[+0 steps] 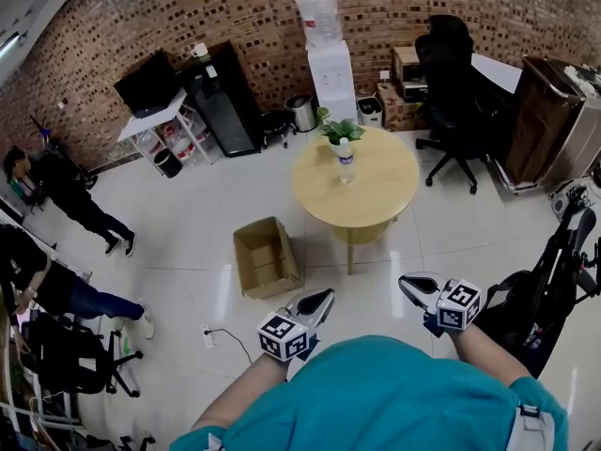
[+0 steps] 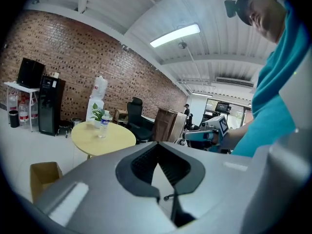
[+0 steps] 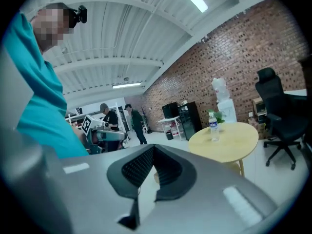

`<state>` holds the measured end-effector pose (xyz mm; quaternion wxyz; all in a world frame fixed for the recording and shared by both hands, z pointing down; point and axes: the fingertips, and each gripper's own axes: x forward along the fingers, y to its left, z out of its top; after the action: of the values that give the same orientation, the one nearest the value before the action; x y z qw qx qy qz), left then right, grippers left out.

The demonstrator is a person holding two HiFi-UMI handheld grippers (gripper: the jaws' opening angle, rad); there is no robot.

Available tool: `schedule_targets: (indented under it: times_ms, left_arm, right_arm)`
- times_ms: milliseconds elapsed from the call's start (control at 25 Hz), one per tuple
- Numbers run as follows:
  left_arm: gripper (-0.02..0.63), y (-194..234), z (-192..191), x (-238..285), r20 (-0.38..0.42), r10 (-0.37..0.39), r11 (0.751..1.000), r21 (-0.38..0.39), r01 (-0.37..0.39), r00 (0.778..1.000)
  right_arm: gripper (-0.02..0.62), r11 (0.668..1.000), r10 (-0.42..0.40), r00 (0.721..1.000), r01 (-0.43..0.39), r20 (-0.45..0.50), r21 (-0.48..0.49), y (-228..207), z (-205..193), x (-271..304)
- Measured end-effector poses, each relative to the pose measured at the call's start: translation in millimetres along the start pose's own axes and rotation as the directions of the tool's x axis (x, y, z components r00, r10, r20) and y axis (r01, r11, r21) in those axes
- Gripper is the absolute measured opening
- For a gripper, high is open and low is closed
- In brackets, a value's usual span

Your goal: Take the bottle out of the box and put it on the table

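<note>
both grippers are held low in front of the person, and both are squeezed shut with nothing in them. the left gripper (image 1: 319,301) points toward 1 o'clock in the head view and the right gripper (image 1: 413,285) points toward 10 o'clock, so their tips lean in toward each other

going out from the left gripper, the box (image 1: 242,261) sits on the floor near it at 10 o'clock. it is open on top and looks empty. the left gripper is much nearer to the box than the right one

farther out, well apart from both grippers, is the round table (image 1: 385,186). the bottle (image 1: 346,161) stands on it, upright with its cap on top, just beside a small plant (image 1: 340,132). it lies at 12 o'clock from the left gripper and 11 o'clock from the right, about as far from each

so the bottle is already on the table, not in the box, and i think the job looks done
</note>
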<state>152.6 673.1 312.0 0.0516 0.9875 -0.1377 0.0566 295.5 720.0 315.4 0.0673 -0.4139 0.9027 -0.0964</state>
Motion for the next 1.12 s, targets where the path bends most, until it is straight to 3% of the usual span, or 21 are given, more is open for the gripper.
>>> schedule_targets:
  times_ms: [240,400,600,840,1120]
  left_arm:
    - [0.002,6.2,-15.6,-117.2,0.031,-0.062,0.998,0.016,0.061,0.998]
    - [0.002,16.9,-18.7,-153.7,0.021,-0.080,0.997,0.008,0.080,0.997]
    - [0.002,-6.8,-27.5,-145.2,0.051,-0.054,0.998,0.024,0.053,0.997]
    - [0.002,-32.3,-43.6,-129.5,0.097,0.006,1.000,-0.002,-0.006,0.995]
    - [0.002,-55.4,-29.1,-93.4,0.098,0.026,0.999,0.017,-0.028,0.995]
  right_arm:
    - [0.002,0.997,-0.080,0.997,0.080,0.000,0.004,99.4,-27.2,46.5]
    - [0.002,0.994,-0.108,0.994,0.108,-0.006,-0.010,130.7,-25.7,69.2]
    - [0.000,0.998,-0.059,0.998,0.060,0.020,-0.036,136.0,-28.4,44.0]
    - [0.000,0.994,-0.034,0.999,0.032,-0.019,-0.103,129.7,-44.6,5.9]
    - [0.000,0.995,-0.012,1.000,0.011,-0.011,-0.102,103.0,-33.4,-26.0]
